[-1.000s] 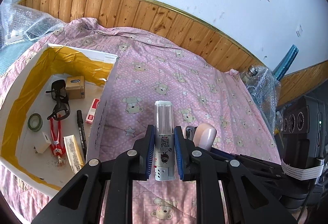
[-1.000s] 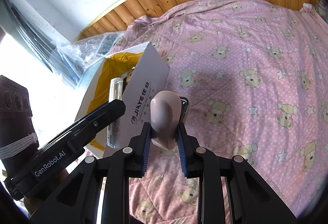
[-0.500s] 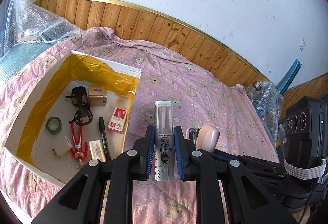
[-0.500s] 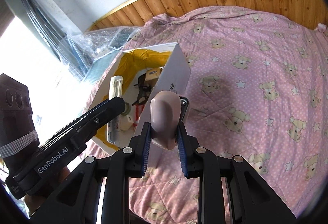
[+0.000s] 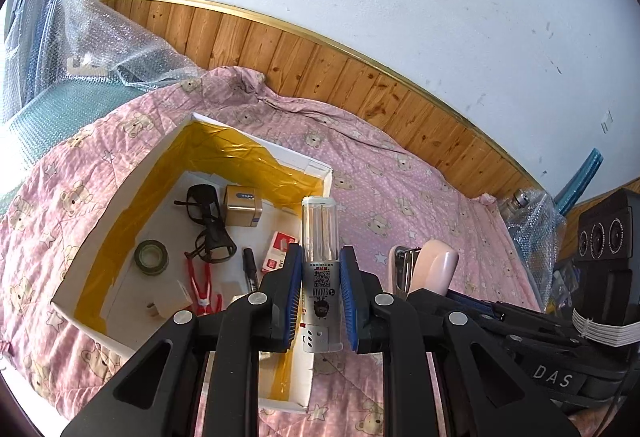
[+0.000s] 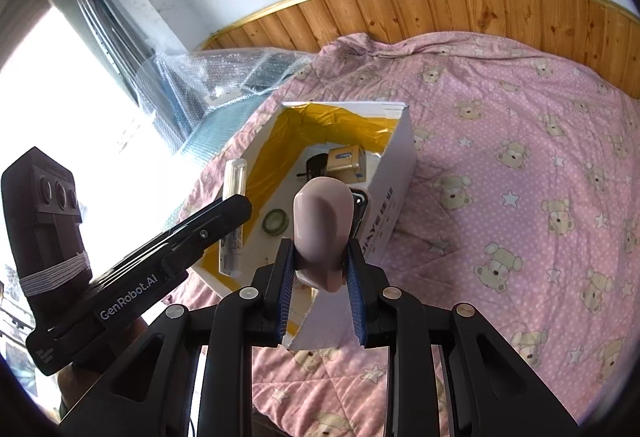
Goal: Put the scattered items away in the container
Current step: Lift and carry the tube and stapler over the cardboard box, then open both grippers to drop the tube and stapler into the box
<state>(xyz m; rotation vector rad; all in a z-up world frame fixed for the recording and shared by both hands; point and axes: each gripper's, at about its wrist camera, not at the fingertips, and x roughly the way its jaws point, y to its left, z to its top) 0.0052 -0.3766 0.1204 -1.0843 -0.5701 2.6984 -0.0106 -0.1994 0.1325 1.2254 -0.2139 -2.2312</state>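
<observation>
My left gripper (image 5: 320, 297) is shut on a clear tube with a white label (image 5: 319, 257), held upright over the near right corner of the white box with yellow-taped walls (image 5: 120, 197). My right gripper (image 6: 322, 273) is shut on a pink stapler (image 6: 322, 229), which hangs above the same box (image 6: 400, 173) at its right wall. In the left wrist view the stapler (image 5: 434, 269) shows just right of the tube. The tube (image 6: 234, 213) and left gripper (image 6: 236, 209) appear at the left of the right wrist view.
Inside the box lie black glasses (image 5: 208, 221), a small gold box (image 5: 242, 205), a tape roll (image 5: 151, 257), red pliers (image 5: 202, 287), a black marker (image 5: 250, 269) and a red-white packet (image 5: 276, 257). Pink bear-print bedding (image 6: 520, 197) surrounds it. Bubble wrap (image 5: 112, 49) sits far left.
Both grippers, with the tube and the stapler, have moved left toward the box and now hang over its right side. Neither grip has changed.
</observation>
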